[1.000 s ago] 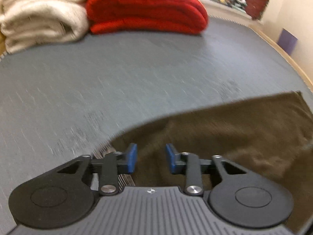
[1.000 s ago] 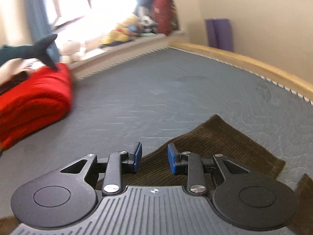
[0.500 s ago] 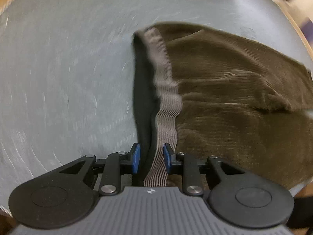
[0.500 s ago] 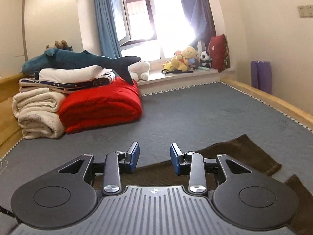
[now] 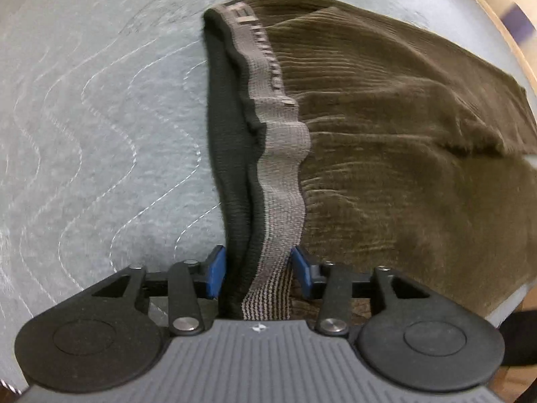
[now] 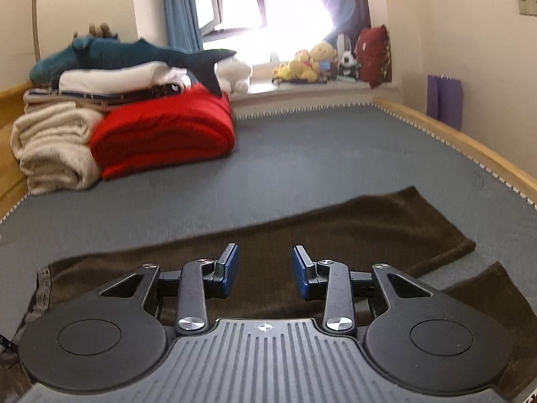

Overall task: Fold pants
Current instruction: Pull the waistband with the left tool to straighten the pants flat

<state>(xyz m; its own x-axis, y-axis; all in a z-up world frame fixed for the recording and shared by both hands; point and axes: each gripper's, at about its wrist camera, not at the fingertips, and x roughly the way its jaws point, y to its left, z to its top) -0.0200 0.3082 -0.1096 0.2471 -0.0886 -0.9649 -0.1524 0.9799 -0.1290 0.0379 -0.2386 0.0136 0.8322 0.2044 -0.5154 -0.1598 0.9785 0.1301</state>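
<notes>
1. We see the brown corduroy pants [image 5: 386,154] lying flat on the grey quilted mattress [image 5: 100,117], their grey elastic waistband [image 5: 282,154] running from 12 o'clock down to 6 o'clock in the left wrist view.
2. From the waistband the legs stretch away toward 3 o'clock; in the right wrist view the two leg ends lie slightly apart at 3 to 4 o'clock.
3. Our left gripper [image 5: 258,270] points steeply down with the waistband between its blue pads; its jaws have just been opening, and the band nearly fills the gap, so we cannot tell whether the pads press on it.
4. Our right gripper [image 6: 265,270] hovers above the pants with its jaws apart and nothing clamped between them.
5. Beyond, at 10 o'clock in the right wrist view, a red blanket [image 6: 164,134] sits beside cream blankets [image 6: 53,147], with a plush shark [image 6: 134,53] on top.
6. Stuffed toys [image 6: 315,62] line the windowsill at 1 o'clock.
</notes>
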